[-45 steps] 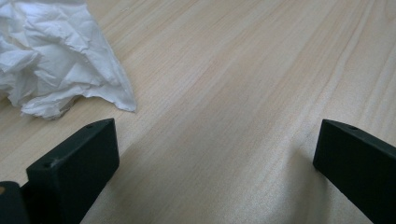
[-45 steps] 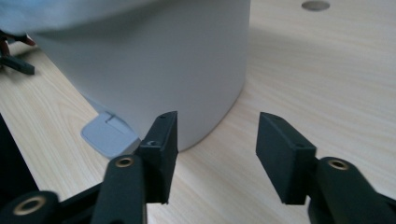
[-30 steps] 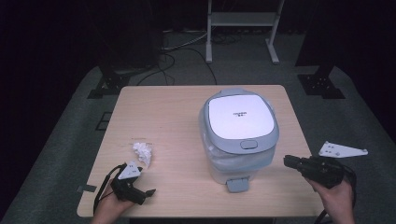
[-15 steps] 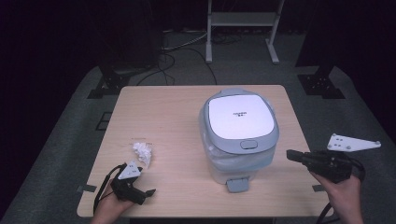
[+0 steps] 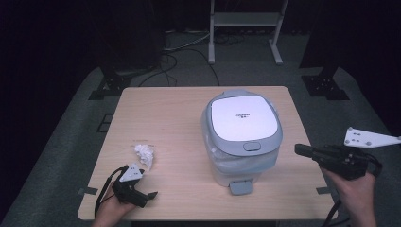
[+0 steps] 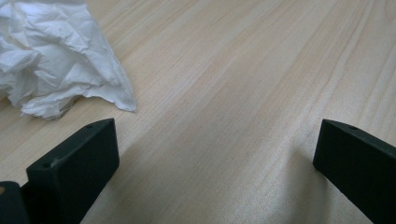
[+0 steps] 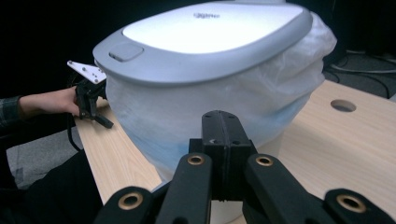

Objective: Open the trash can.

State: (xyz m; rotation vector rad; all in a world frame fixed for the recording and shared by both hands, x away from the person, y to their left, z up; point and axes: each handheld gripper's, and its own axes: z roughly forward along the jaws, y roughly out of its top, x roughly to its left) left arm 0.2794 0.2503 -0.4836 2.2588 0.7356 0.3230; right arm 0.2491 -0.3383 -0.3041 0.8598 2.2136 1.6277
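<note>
Ben: While the left tool [image 5: 150, 194] sits low on the worktop [image 5: 179, 109], what are its jaws doing?

Mia: They stand wide apart with nothing between them. In the left gripper view the crumpled white tissue [image 6: 56, 56] lies just past the left jaw, not touching it.

Ben: And the right tool [image 5: 302, 150]?

Mia: Its jaws are pressed together and hold nothing. A hand [image 5: 352, 196] holds it off the right edge of the worktop, and it points at the bin [image 5: 242, 137].

Ben: Where is the tissue from above?

Mia: It lies near the front left corner [image 5: 144, 153], just beyond the left tool. The bin is well apart from it, near the middle. Its lid [image 5: 243, 118] is down, a thin plastic bag [image 7: 210, 116] puffs out under the rim, and a grey pedal [image 5: 240, 187] sticks out in front.

Ben: What could go wrong?

Mia: I think the tissue has to go in the bin. If the lid stays down, the tissue has nowhere to go. If the right tool pokes too low, it could tear the thin bag. If the left tool grabs only one loose corner, the soft tissue could slip out on the way.

Ben: What differs from a moment ago?

Mia: The right tool is higher now and a bit farther to the right. Its jaws have just closed all the way on nothing. The left tool, tissue and bin look just the same.
</note>
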